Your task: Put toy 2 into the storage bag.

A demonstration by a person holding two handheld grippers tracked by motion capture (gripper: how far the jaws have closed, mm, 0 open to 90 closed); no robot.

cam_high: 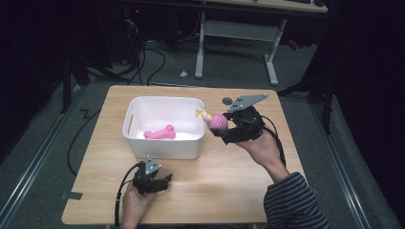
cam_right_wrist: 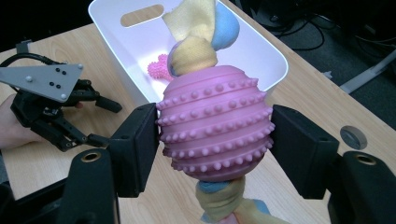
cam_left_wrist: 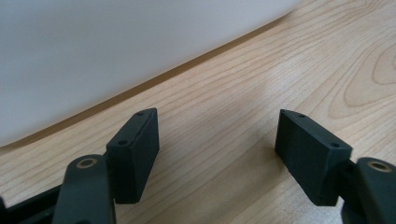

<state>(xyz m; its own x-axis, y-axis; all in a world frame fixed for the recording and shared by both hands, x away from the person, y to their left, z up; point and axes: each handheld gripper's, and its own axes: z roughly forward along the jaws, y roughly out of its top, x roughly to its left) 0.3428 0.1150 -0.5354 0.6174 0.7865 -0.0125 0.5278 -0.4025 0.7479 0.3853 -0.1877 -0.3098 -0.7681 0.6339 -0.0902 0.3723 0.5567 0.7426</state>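
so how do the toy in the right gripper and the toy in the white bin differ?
The knobbly ball toy is a round pink ball with yellow and blue cloth knots at both ends; the pink bone toy is slim, plain and one colour. The ball toy is clamped in the right gripper in the air; the bone toy lies flat in the white bin. Both are pink and nubbed.

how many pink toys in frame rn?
2. One pink studded bone-shaped rubber toy lies inside the white plastic bin. One pink nubbed rubber ball on a knotted cloth rope is clamped in the right tool, raised beside the bin's right rim. None appear hidden.
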